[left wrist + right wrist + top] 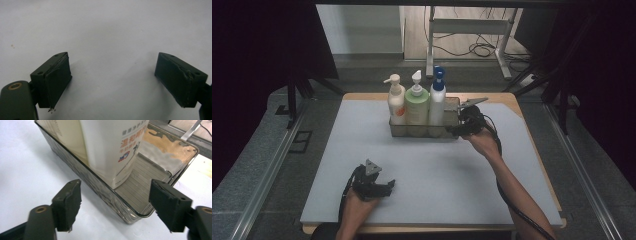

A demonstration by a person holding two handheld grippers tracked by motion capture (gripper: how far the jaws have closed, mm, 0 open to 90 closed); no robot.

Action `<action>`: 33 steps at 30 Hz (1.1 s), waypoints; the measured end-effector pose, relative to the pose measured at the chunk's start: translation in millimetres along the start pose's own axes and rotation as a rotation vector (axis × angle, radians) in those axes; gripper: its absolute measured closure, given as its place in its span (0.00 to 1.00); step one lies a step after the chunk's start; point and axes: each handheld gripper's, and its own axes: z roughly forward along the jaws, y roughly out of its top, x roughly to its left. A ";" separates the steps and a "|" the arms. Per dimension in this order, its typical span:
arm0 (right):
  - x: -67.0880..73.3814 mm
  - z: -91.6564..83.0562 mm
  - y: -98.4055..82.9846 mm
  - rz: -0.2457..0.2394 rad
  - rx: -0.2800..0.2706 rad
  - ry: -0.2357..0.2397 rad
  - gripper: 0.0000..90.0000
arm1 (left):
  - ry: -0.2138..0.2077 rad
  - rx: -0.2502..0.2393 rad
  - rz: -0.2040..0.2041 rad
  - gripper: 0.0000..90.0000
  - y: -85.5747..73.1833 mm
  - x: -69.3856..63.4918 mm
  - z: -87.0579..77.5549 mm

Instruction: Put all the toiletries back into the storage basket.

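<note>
A clear smoky bin (453,116) stands at the back of the pale mat (442,170) with three pump bottles upright in it: a white one with an orange label (396,102), a green one (416,105) and a white one with a blue pump (437,100). My right gripper (454,131) is at the bin's right front corner. In the right gripper view this gripper (115,207) is open, its jaws on either side of the bin's corner (130,216) without touching it, and the white bottle (112,150) stands just behind. My left gripper (389,186) rests low at the mat's front left, open (112,82) over bare mat.
The bin's right end (150,177) behind the white bottle holds nothing. The mat covers a wooden table (512,100) with metal rails (582,175) along both sides. A white stand (472,30) with cables is on the floor beyond the table.
</note>
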 end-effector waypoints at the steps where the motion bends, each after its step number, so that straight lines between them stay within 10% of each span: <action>1: 0.9 -1.2 -0.3 -0.005 -0.001 -0.002 0.26 | 0.000 0.000 0.000 0.14 0.0 0.0 0.0; 33: 18.4 -19.1 -27.7 -0.090 0.032 0.026 0.03 | 0.001 0.000 0.000 0.14 0.0 -0.1 0.0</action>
